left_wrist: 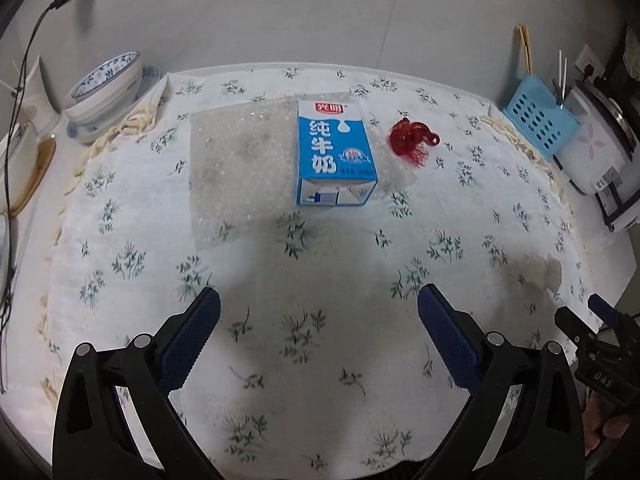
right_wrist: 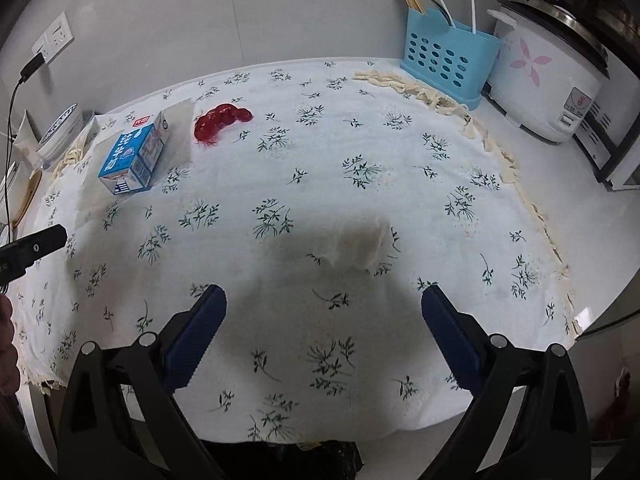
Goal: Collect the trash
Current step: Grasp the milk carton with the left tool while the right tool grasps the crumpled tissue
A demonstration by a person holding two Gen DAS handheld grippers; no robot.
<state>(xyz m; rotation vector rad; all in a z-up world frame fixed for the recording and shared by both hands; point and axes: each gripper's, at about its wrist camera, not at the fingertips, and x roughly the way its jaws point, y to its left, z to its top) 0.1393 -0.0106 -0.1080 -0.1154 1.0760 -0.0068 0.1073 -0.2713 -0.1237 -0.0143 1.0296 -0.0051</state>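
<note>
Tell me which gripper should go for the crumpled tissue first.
Right. The crumpled tissue lies just ahead of the open right gripper, nearly centred between its fingers. From the left gripper it sits far off to the right.

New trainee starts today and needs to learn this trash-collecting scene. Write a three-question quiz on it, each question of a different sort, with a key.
1. True or false: the blue-and-white milk carton lies partly on the clear bubble-wrap sheet.
2. The crumpled red plastic wrapper lies on which side of the carton in the left wrist view? A) left B) right C) on top
3. Fill in: the left gripper and right gripper are both ____ and hold nothing.

Key: 1 true; 2 B; 3 open. Also trash: the crumpled stained tissue on the floral tablecloth.
</note>
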